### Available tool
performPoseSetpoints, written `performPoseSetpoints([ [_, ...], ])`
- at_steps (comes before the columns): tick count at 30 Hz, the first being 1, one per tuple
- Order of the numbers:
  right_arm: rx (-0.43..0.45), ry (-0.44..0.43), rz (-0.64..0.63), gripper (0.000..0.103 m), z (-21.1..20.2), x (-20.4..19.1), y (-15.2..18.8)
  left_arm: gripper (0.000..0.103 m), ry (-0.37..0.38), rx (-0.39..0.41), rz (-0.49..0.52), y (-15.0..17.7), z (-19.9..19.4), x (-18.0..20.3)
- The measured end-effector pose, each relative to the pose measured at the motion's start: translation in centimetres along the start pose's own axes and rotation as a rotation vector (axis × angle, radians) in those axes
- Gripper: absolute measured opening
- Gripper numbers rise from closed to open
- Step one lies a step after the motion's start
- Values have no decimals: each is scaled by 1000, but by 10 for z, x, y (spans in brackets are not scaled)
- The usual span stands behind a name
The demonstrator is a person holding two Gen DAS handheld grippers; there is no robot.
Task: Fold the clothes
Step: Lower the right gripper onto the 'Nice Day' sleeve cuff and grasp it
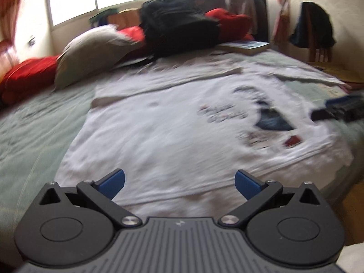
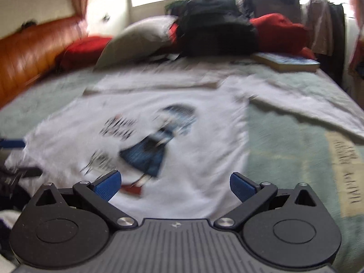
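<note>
The white printed T-shirt (image 1: 173, 125) lies spread on the bed (image 1: 34, 122) – thin, limp cloth, likely to sag and wrinkle, best pinched at a hem corner or shoulder – while the left claw (image 1: 179, 184) and right claw (image 2: 175, 185) hover spread wide, holding nothing.

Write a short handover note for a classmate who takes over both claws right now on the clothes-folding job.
Left claw: open, empty, over the near hem of the white T-shirt.
Right claw: open, empty, over the shirt near its print.
The shirt lies spread on the green bedspread, print up, one sleeve out to the right. A book and pillow sit at the far end.
Done: shirt laid out; no fold is evident, though the frames are blurred.
Left: grasp and fold.
</note>
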State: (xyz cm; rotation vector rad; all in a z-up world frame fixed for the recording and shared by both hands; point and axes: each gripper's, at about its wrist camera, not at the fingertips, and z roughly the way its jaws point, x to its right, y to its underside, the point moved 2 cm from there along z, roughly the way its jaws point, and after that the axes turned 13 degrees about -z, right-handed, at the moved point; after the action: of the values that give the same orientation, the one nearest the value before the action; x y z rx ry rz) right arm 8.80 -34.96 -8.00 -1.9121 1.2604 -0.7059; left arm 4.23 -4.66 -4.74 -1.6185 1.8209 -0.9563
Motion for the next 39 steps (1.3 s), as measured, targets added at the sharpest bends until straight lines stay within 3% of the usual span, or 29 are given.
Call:
performPoseSetpoints([
  [3,41,64,38,103,-3,32,-3,102,33,6,38,1,-4,17],
  [9,104,133,252,103,-2,115,0,102,57,10,110,5,-5,38],
  [18,222,139,594,103,3,234,30,102,58,6,124,6,0,46],
  [23,239,103,768,103,25,270,50,102,54,-2,135,6,6,49],
  [39,273,262,741,103,81,300,30,102,84,-31,156,6,12,64],
])
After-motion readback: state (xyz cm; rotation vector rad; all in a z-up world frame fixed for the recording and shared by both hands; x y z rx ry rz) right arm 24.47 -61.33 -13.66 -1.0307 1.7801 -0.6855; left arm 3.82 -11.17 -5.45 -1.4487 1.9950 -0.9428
